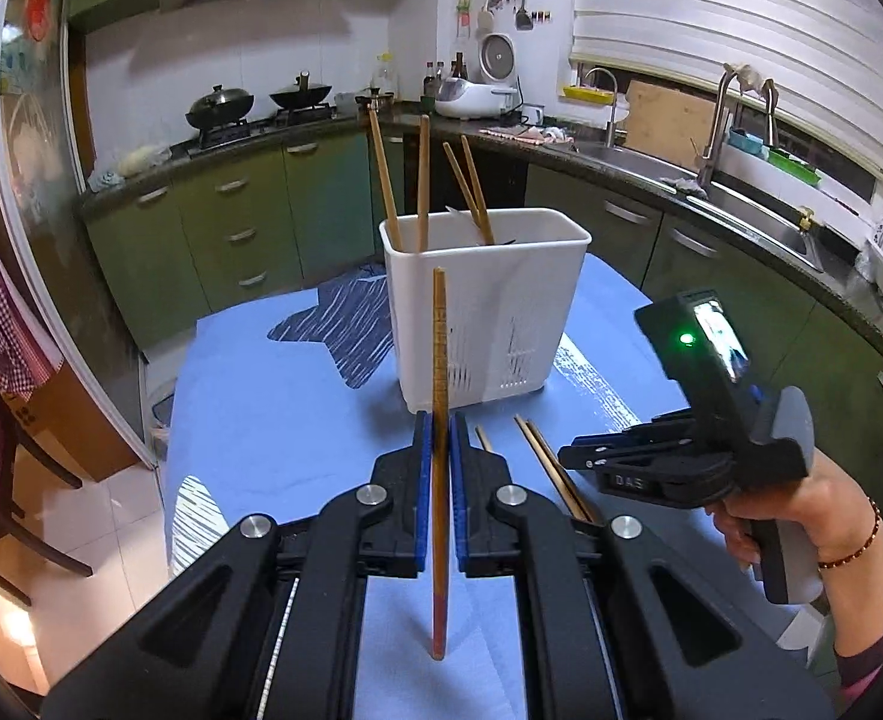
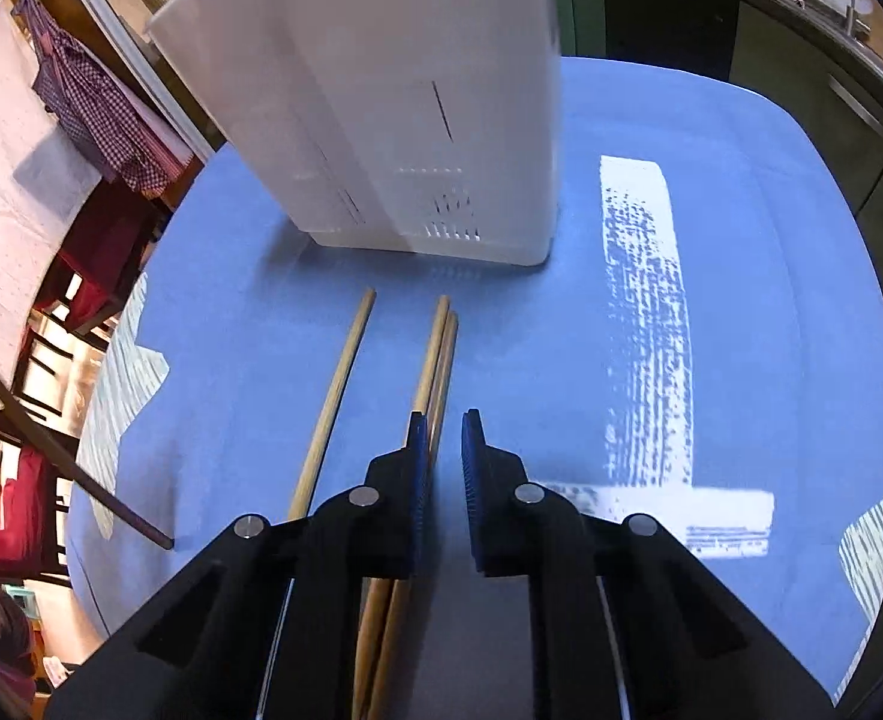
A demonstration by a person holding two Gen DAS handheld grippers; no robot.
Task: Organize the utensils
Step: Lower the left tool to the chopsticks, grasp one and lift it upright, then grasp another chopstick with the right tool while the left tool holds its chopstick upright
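Left wrist view: left gripper (image 1: pixel 440 426) clenched on 1 brown wooden chopstick (image 1: pixel 439 420), held upright for dropping into the white perforated plastic holder (image 1: pixel 489 312) at 12 o'clock, where 4 chopsticks (image 1: pixel 423 180) already stand.

Right wrist view: right gripper (image 2: pixel 443 426) grasps nothing, its narrow gap beside 2 paired chopsticks (image 2: pixel 438 354) on the blue tablecloth (image 2: pixel 741 300); a 3rd chopstick (image 2: pixel 336 396) lies at 10 o'clock, likely awaiting pickup.

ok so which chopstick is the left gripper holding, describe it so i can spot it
Start at the white utensil bin on the blue tablecloth. Directly before it, the left gripper pinches one chopstick upright. Unlike the loose chopsticks lying flat, it has a reddish lower end.
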